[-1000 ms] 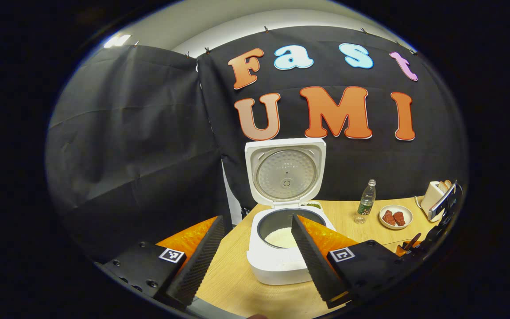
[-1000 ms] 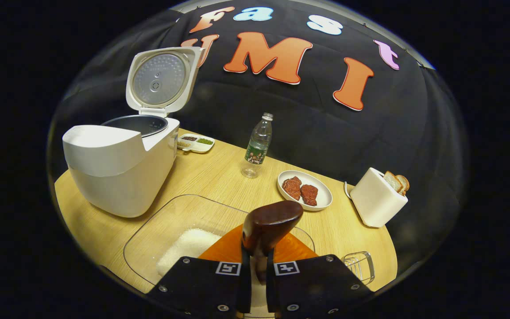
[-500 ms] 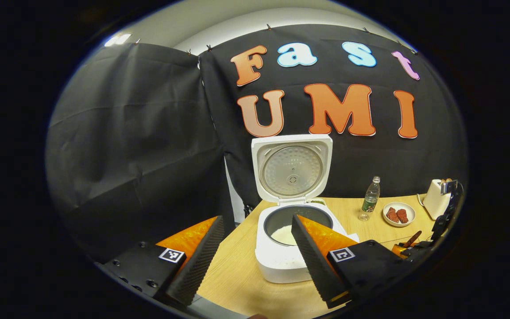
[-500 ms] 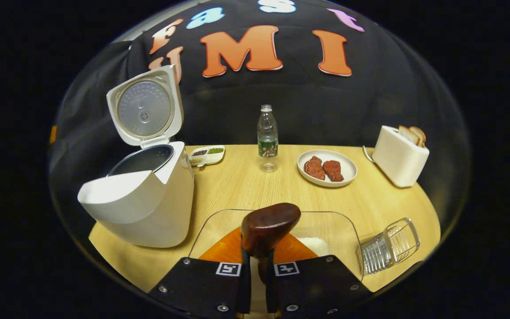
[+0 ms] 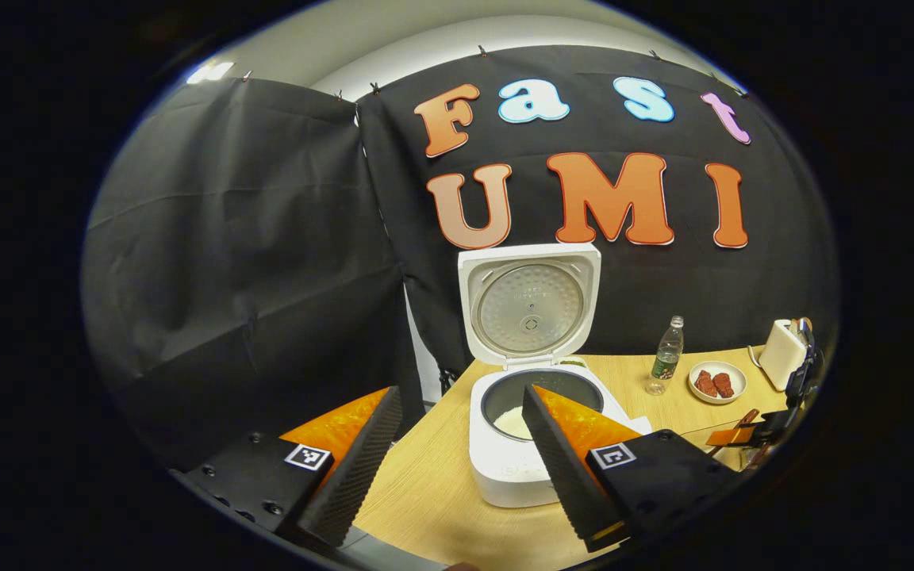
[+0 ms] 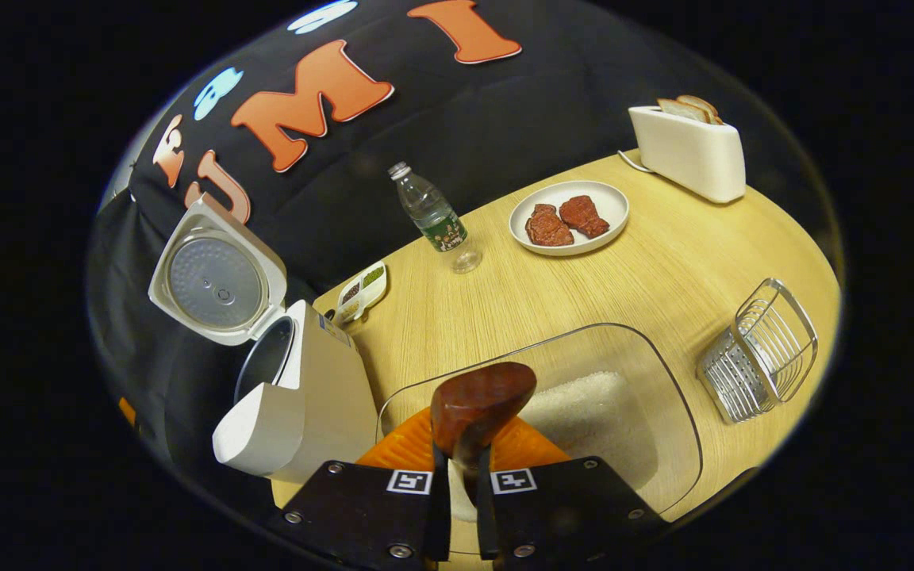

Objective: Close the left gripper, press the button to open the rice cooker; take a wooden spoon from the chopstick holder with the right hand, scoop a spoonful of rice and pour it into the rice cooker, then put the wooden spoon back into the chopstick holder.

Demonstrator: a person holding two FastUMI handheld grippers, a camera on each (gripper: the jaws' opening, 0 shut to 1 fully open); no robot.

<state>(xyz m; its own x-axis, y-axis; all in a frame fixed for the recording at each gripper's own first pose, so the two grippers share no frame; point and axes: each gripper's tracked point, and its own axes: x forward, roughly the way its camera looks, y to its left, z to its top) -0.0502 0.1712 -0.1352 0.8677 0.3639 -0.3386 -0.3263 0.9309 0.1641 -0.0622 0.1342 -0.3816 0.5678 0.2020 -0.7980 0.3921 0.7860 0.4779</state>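
Note:
The white rice cooker (image 5: 532,468) stands open with its lid (image 5: 530,305) upright and rice in the pot. My left gripper (image 5: 457,468) hangs open in front of it, touching nothing. My right gripper (image 6: 465,456) is shut on the handle of the dark wooden spoon (image 6: 482,400), whose bowl sits over the clear rice container (image 6: 663,412) holding white rice (image 6: 584,400). The wire chopstick holder (image 6: 758,349) stands to the right of that container. The cooker (image 6: 306,396) is on the left there, lid (image 6: 219,281) raised. The right gripper (image 5: 746,434) also appears far right.
On the wooden table (image 6: 584,293) stand a water bottle (image 6: 432,216), a plate with two meat pieces (image 6: 568,218), a white toaster with bread (image 6: 691,151) and a small divided dish (image 6: 362,289) behind the cooker. Black cloth walls close in the back.
My right gripper has rolled and turned right with the spoon, so the scene tilts and the chopstick holder comes further into view. My left gripper has drawn back a little from the cooker.

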